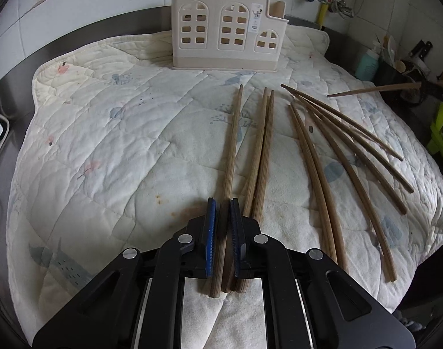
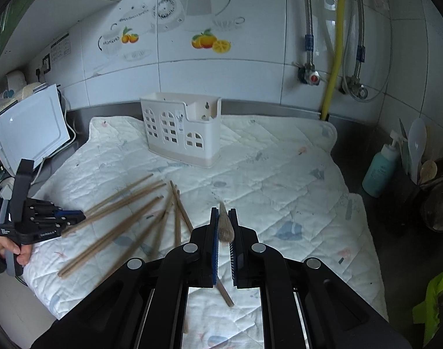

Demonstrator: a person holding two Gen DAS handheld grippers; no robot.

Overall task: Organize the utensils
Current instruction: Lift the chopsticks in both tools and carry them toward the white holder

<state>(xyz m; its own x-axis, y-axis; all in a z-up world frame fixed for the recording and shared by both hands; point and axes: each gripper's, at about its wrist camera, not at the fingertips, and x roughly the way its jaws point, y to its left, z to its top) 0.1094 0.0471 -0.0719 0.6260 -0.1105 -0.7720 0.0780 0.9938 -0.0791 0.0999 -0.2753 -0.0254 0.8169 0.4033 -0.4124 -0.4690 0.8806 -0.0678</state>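
Several wooden chopsticks (image 1: 317,168) lie fanned on a quilted mat (image 1: 105,145). My left gripper (image 1: 223,203) is low over the mat, shut on the leftmost chopstick (image 1: 234,133), which runs between its blue pads. The right wrist view shows my right gripper (image 2: 223,212) raised above the mat, shut on one chopstick (image 2: 226,228) that points ahead along its fingers. From the left wrist view that chopstick (image 1: 372,89) hangs in the air at the far right. A cream utensil holder (image 2: 182,131) with window cut-outs stands upright at the back of the mat.
A white appliance (image 2: 32,125) stands left of the mat. To the right are a teal soap bottle (image 2: 378,171), a dark pot (image 2: 438,206) with spoons, and a green object (image 2: 434,299). Pipes and valves run down the tiled wall (image 2: 308,58). A hand (image 2: 6,247) holds the left gripper (image 2: 79,216).
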